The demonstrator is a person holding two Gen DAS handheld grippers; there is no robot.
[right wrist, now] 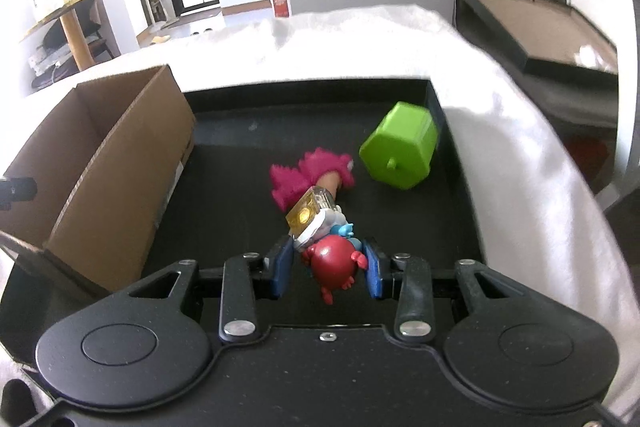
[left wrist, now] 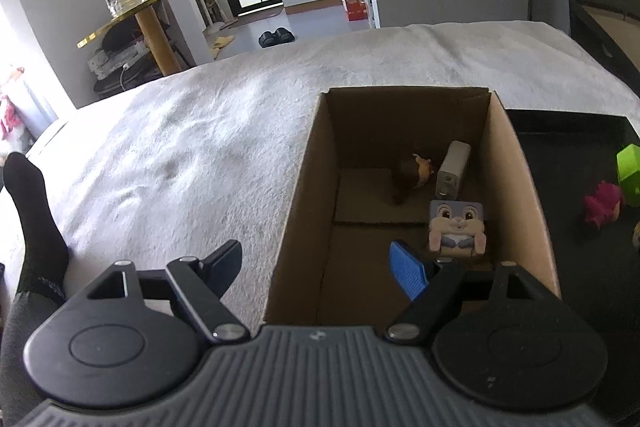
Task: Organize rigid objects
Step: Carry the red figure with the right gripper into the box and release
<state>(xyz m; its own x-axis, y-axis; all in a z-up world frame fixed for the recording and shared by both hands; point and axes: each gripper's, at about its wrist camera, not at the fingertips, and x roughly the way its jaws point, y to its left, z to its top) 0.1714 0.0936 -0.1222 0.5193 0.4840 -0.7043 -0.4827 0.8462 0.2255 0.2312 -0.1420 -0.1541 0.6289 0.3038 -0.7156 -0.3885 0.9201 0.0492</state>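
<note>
**Kid:** Over the black tray (right wrist: pixel 240 131), what is the right gripper (right wrist: pixel 328 263) doing?

**Helper:** Its blue fingers (right wrist: pixel 282 263) are squeezed shut on a red round toy (right wrist: pixel 334 263). A little clear and yellow block (right wrist: pixel 310 213) sticks out of the toy's far end.

**Kid:** What else is on the tray?

**Helper:** A pink fuzzy toy (right wrist: pixel 308 173) lies just past the block. A green cup (right wrist: pixel 398 149) lies tipped on its side, further right.

**Kid:** And the left gripper (left wrist: pixel 316 265)?

**Helper:** Its fingers are wide open and hold nothing. One finger (left wrist: pixel 408 269) is inside the cardboard box (left wrist: pixel 304 187), the other is outside, over the white bed cover (left wrist: pixel 180 147).

**Kid:** What is in the box?

**Helper:** A bunny block (left wrist: pixel 456 227) sits near the right wall. Behind it are a white charger (left wrist: pixel 452 169) and a small brown toy (left wrist: pixel 412 175). The box stands left of the tray.
</note>
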